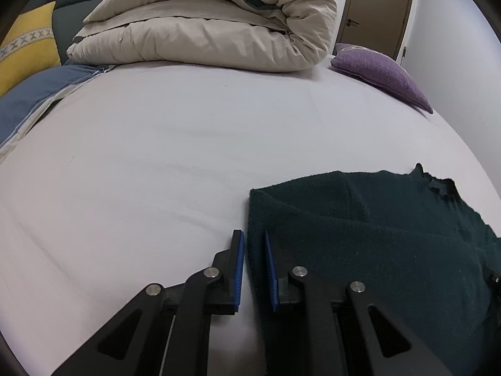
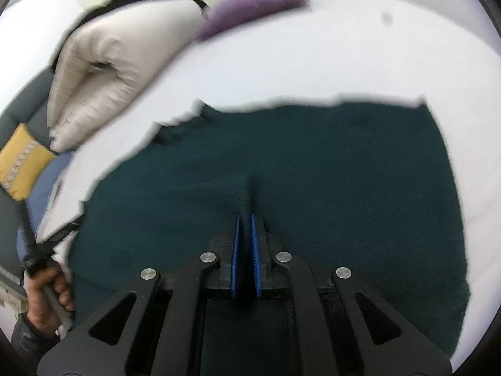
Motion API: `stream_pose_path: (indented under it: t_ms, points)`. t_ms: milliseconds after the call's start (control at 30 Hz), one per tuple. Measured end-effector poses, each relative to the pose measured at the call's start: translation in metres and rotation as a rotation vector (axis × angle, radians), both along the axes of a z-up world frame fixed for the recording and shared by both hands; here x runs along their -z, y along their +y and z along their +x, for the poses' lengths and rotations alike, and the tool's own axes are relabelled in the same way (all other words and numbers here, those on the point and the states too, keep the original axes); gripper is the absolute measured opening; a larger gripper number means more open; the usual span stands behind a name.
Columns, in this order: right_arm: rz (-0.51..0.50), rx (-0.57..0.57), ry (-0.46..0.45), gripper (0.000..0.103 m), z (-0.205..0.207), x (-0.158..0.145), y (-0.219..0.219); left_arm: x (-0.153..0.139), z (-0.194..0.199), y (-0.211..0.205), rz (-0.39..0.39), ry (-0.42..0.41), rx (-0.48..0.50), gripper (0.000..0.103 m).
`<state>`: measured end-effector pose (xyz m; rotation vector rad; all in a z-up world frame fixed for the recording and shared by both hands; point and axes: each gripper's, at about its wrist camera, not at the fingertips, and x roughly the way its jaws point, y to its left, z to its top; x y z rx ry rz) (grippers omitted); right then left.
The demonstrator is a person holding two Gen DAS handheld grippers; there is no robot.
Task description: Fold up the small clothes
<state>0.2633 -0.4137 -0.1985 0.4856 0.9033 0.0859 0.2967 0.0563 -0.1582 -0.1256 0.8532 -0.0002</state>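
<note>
A dark green knitted garment (image 1: 375, 235) lies on the white bed sheet (image 1: 156, 156). In the left wrist view my left gripper (image 1: 254, 238) straddles the garment's left edge; its blue pads stand a small gap apart with the cloth edge between them, so it looks open. In the right wrist view the same garment (image 2: 313, 163) fills the middle. My right gripper (image 2: 245, 219) is shut on a pinched ridge of the garment, which puckers up at the fingertips. The view is motion-blurred.
A rolled beige duvet (image 1: 213, 22) lies at the far side of the bed, a purple cushion (image 1: 382, 72) to its right, a yellow cushion (image 1: 25, 44) and blue pillow (image 1: 34, 94) at left. The person's left hand (image 2: 47, 291) shows at the lower left of the right wrist view.
</note>
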Motion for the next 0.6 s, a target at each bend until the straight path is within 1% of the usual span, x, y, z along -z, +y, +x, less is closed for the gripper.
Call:
stream_pose_path:
  t_ms: [33,67,100,133,167,200,233,267,333,367,433,467,500,533,567,600]
  points:
    - [0.028,-0.009,-0.023,0.005,0.001,0.005,-0.003,0.0,0.003,-0.001,0.007,0.002,0.001,0.019]
    - [0.058,-0.008,-0.027,0.005,0.001,0.006,-0.007,-0.001,0.003,-0.001,0.014,0.002,-0.003,0.022]
    - [0.081,-0.001,-0.02,0.01,0.001,0.004,-0.009,-0.004,0.001,-0.001,0.02,-0.001,-0.01,0.024]
    - [0.087,0.0,-0.013,0.011,0.0,0.001,-0.01,-0.008,-0.003,0.0,0.019,-0.004,-0.017,0.027]
    - [0.087,0.019,0.0,0.014,-0.005,-0.005,-0.01,-0.013,-0.008,0.002,0.014,-0.007,-0.026,0.027]
    - [0.083,0.041,-0.007,0.018,-0.011,-0.013,-0.011,-0.021,-0.018,0.004,0.007,-0.024,-0.035,0.027]
    - [0.076,0.05,-0.029,0.019,-0.017,-0.02,-0.011,-0.029,-0.029,0.005,0.008,-0.049,-0.031,0.027]
    - [0.068,0.056,-0.075,0.019,-0.026,-0.032,-0.009,-0.036,-0.039,0.002,0.022,-0.073,-0.023,0.027]
    - [0.076,0.055,-0.116,0.02,-0.036,-0.045,-0.006,-0.048,-0.057,-0.006,0.064,-0.116,-0.007,0.027]
    - [0.091,0.04,-0.127,0.02,-0.038,-0.05,-0.001,-0.048,-0.06,-0.011,0.086,-0.112,0.008,0.027]
    - [0.078,-0.007,-0.117,0.02,-0.035,-0.05,0.013,-0.032,-0.055,-0.02,0.135,-0.045,0.034,0.027]
    - [0.05,-0.032,-0.079,0.02,-0.029,-0.041,0.023,-0.018,-0.049,-0.021,0.151,0.01,0.034,0.028]
    - [0.037,-0.047,-0.035,0.02,-0.025,-0.031,0.027,-0.006,-0.045,-0.018,0.139,0.042,0.035,0.029]
    - [0.027,-0.053,0.02,0.02,-0.021,-0.017,0.03,-0.003,-0.045,-0.014,0.123,0.039,0.031,0.032]
    - [0.045,-0.054,-0.009,0.02,-0.026,-0.01,0.028,-0.004,-0.044,-0.01,0.111,0.039,0.022,0.034]
    - [0.049,-0.053,-0.038,0.019,-0.031,-0.012,0.026,-0.005,-0.043,-0.009,0.11,0.042,0.018,0.035]
